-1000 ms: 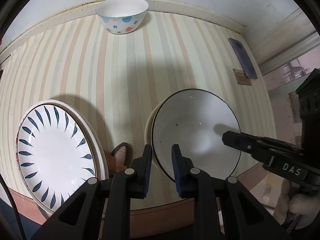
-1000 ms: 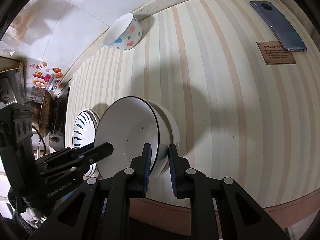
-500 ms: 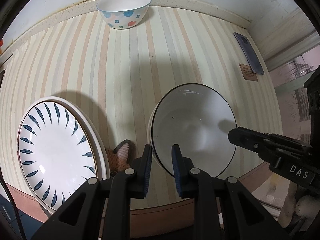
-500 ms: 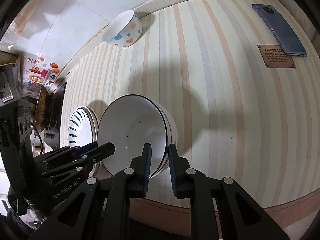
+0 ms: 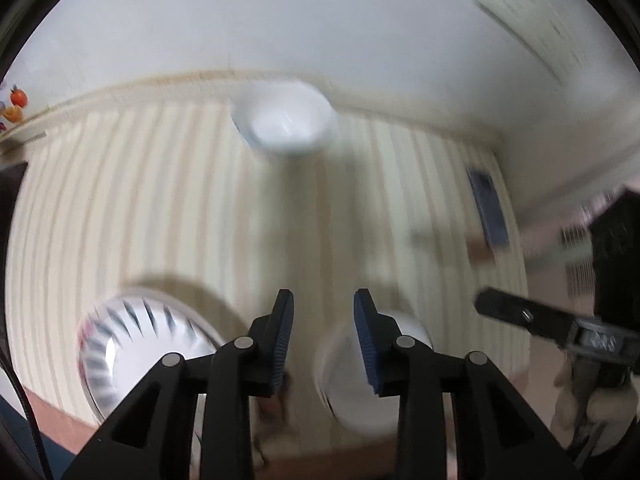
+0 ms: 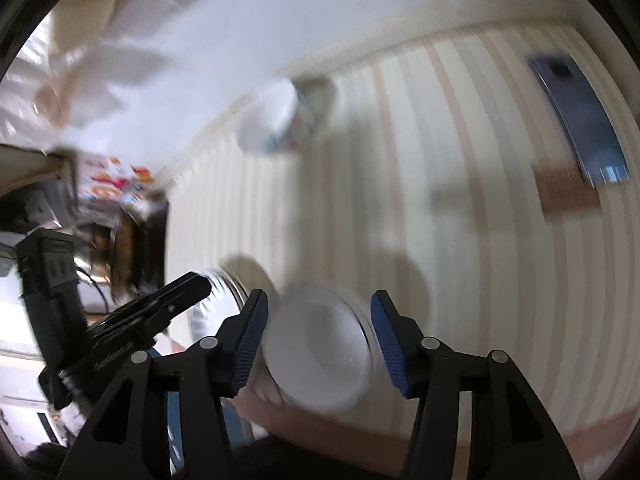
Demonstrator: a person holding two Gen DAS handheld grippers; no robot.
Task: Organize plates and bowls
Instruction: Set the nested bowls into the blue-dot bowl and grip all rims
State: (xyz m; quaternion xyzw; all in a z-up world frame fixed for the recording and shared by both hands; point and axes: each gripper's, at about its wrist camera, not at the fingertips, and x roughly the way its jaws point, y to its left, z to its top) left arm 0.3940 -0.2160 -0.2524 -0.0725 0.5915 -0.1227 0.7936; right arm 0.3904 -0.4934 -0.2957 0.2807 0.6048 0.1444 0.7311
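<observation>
Both views are blurred by motion. The stacked white bowls with a dark rim [image 5: 340, 392] [image 6: 320, 352] rest near the front edge of the striped counter [image 5: 200, 220]. My left gripper [image 5: 323, 296] hovers above their left side; its jaws are opening and hold nothing. My right gripper [image 6: 319, 296] is above the bowls with its jaws opening wide, and the pads stand apart from the rim. A white plate with blue leaf marks [image 5: 140, 344] lies to the left. A spotted bowl [image 5: 286, 124] [image 6: 276, 120] stands at the back by the wall.
A dark phone [image 6: 576, 120] and a small brown plaque [image 6: 568, 192] lie at the counter's right side. A small brown object [image 5: 272, 404] sits between plate and bowls. The other gripper shows in each view [image 5: 520, 316] [image 6: 172, 304]. Stove clutter is far left.
Both grippers were shut on the rim of the top white bowl; now both have let go, opened, and lifted up and back. The bowls look smaller and lower in view.
</observation>
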